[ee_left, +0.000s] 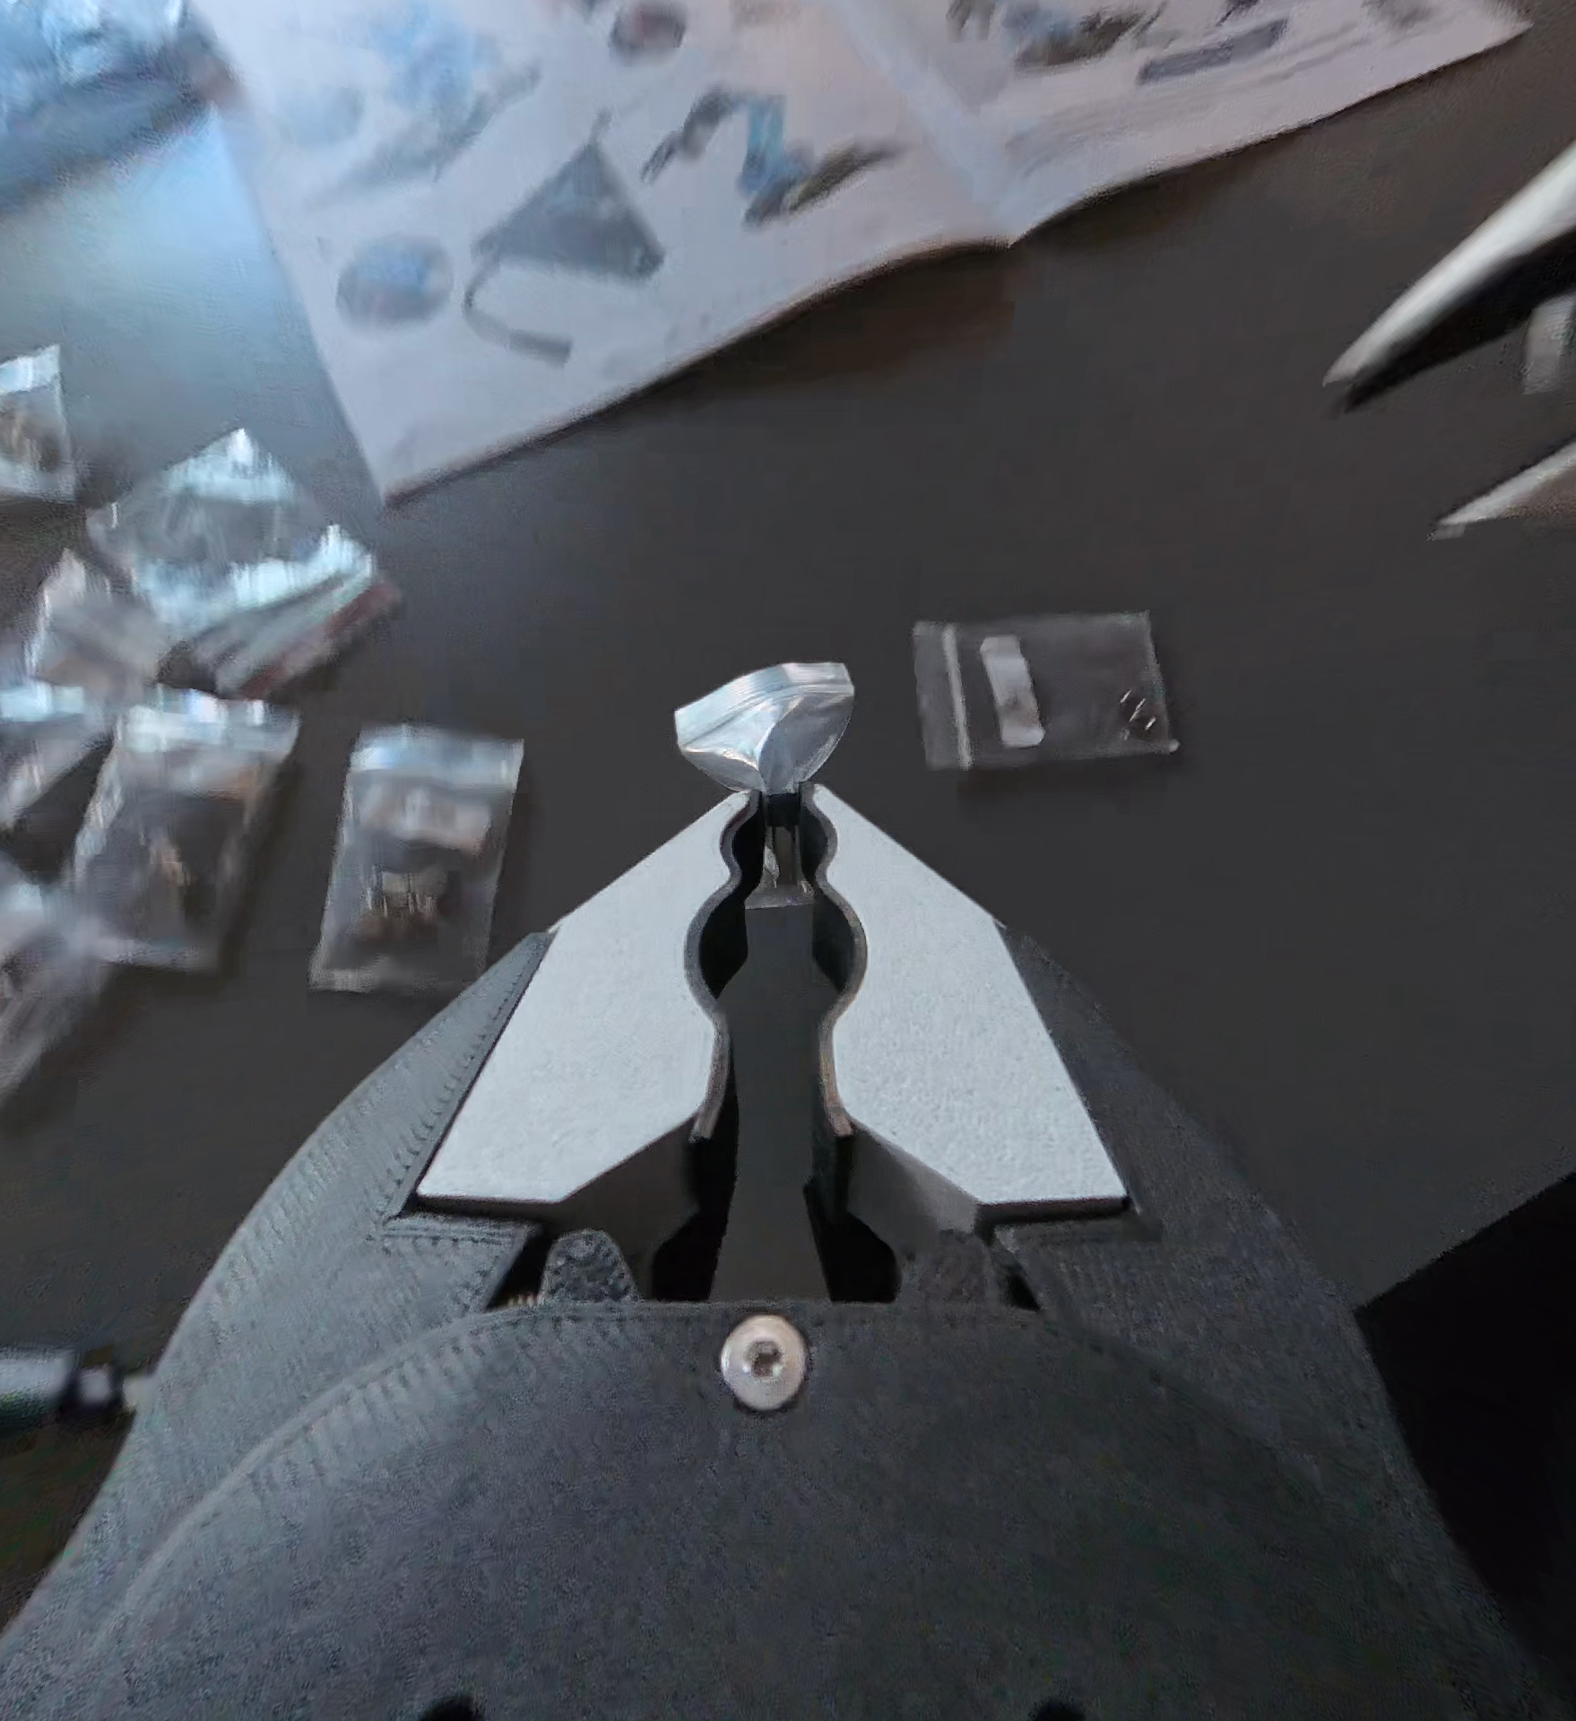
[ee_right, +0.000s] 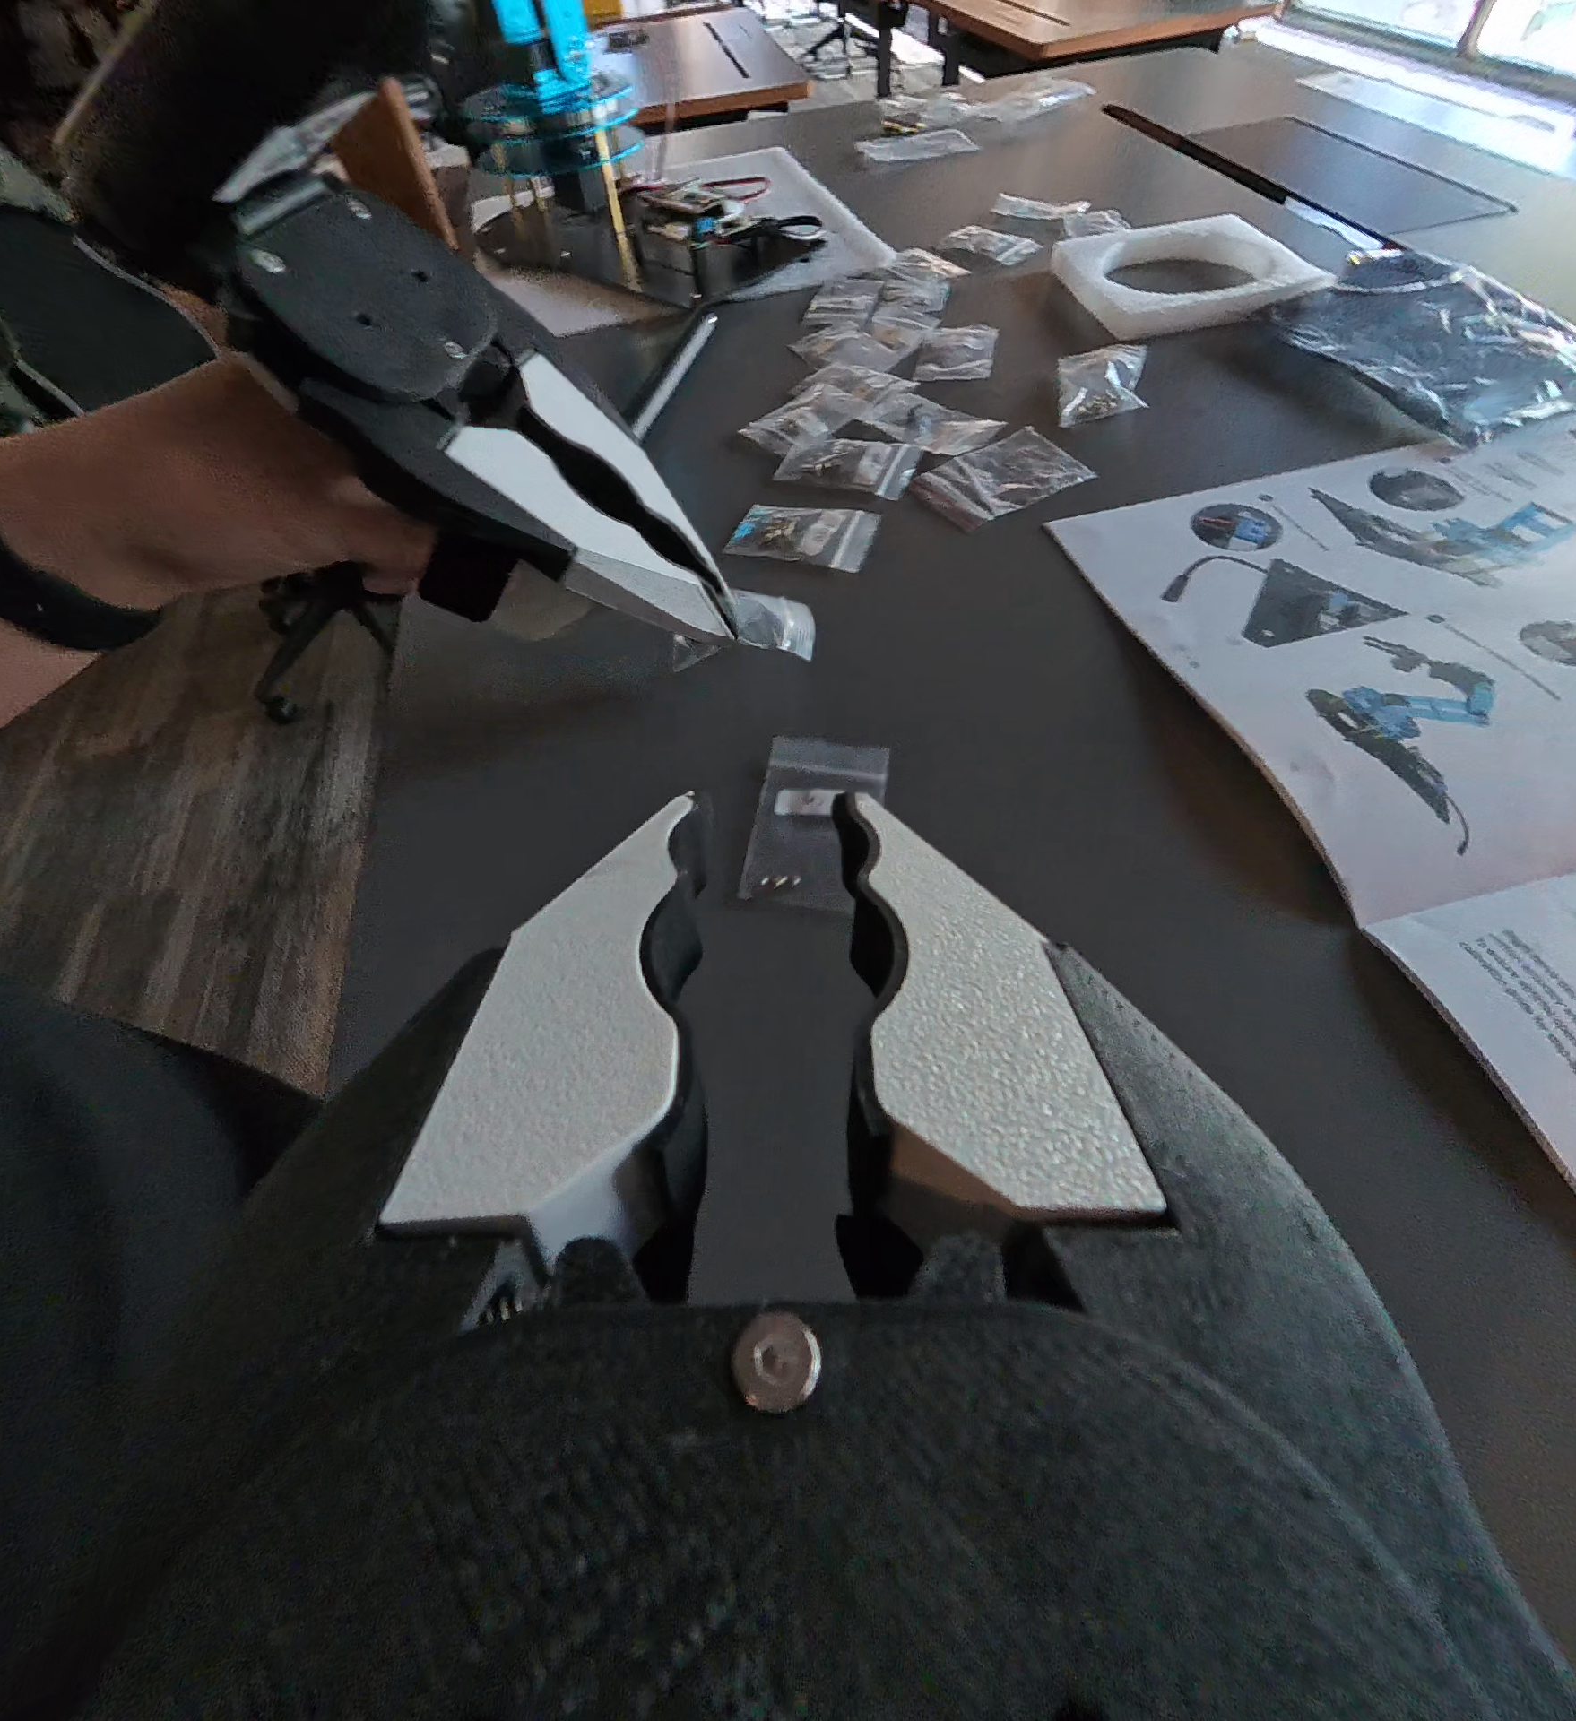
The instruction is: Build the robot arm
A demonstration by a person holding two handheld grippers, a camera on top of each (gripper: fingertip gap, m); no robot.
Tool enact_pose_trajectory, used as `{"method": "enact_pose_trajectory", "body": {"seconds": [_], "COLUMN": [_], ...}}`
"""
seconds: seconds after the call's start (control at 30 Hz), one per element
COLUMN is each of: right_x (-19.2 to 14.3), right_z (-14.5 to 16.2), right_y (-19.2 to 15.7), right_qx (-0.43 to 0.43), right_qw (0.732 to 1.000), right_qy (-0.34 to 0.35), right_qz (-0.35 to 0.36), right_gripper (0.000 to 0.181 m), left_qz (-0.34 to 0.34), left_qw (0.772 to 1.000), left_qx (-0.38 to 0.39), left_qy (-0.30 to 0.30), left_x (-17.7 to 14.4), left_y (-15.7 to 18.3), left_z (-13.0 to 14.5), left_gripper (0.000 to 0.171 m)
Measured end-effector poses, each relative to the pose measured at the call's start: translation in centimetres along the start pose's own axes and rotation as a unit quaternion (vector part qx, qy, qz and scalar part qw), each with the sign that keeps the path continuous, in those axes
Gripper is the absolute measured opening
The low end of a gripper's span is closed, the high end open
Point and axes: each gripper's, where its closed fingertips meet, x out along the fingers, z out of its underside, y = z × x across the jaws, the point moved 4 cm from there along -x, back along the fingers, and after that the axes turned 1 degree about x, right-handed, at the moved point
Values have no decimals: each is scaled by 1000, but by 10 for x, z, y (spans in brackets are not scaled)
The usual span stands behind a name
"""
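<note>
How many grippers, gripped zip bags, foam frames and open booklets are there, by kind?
Grippers: 2 (left gripper, right gripper)
Small zip bag pinched by the left gripper: 1
White foam frame: 1
Open instruction booklet: 1
Total: 5

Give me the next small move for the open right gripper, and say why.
Probably lower the right gripper a little and close on the flat clear bag on the dark table. Its fingers are apart with the bag lying between the tips, seemingly untouched. The left gripper is already shut on another small clear bag, held off the table, so it looks occupied.
</note>
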Motion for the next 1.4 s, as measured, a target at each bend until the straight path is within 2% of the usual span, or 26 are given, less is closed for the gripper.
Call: {"method": "enact_pose_trajectory", "body": {"seconds": [0.13, 0.3, 0.37, 0.47, 0.53, 0.6, 0.7, 0.8, 0.87, 1.0, 1.03, 1.1, 1.13, 1.17, 1.23, 1.3, 1.33, 1.4], "right_x": [19, 26, 25, 23, 27, 32, 36, 38, 38, 40, 42, 45, 47, 48, 51, 54, 56, 61], "right_z": [-10, -35, -45, -55, -53, -56, -66, -68, -67, -64, -61, -56, -54, -51, -48, -46, -47, -46], "right_y": [28, 53, 62, 69, 72, 69, 60, 57, 52, 46, 46, 47, 49, 51, 55, 50, 46, 37], "right_qx": [98, 216, 280, 376, 398, 413, 450, 461, 450, 416, 406, 395, 394, 390, 374, 349, 342, 333], "right_qw": [995, 975, 955, 909, 898, 884, 846, 834, 836, 854, 861, 874, 879, 887, 903, 918, 920, 923], "right_qy": [-8, 35, 54, 79, 70, 68, 73, 62, 42, 17, 11, 5, 6, 10, 26, 40, 48, 60], "right_qz": [10, -37, -81, -162, -175, -207, -276, -297, -310, -312, -304, -284, -268, -247, -210, -185, -184, -182], "right_gripper": [37, 40, 36, 24, 14, 14, 15, 11, 2, 0, 0, 0, 1, 1, 0, 0, 0, 0], "left_qz": [85, 165, 192, 232, 238, 232, 233, 234, 231, 237, 239, 224, 215, 211, 204, 241, 265, 290], "left_qw": [989, 952, 939, 919, 909, 902, 897, 894, 895, 898, 900, 920, 933, 942, 956, 955, 951, 945], "left_qx": [88, 188, 204, 222, 242, 261, 270, 280, 282, 279, 274, 239, 210, 178, 114, 57, 25, -22], "left_qy": [82, 178, 198, 229, 242, 254, 262, 260, 259, 245, 238, 213, 199, 190, 180, 163, 155, 147], "left_x": [0, 1, 0, -5, -6, -7, -9, -9, -10, -8, -7, -2, 0, -2, -9, -15, -16, -13], "left_y": [-2, -9, -9, -3, 0, 3, 9, 12, 12, 14, 14, 6, 0, -6, -15, -6, 0, 10], "left_z": [-38, -70, -78, -87, -90, -92, -93, -91, -89, -84, -82, -79, -78, -76, -73, -71, -71, -71], "left_gripper": [6, 5, 5, 5, 5, 5, 5, 5, 5, 6, 12, 46, 53, 48, 24, 5, 5, 18]}}
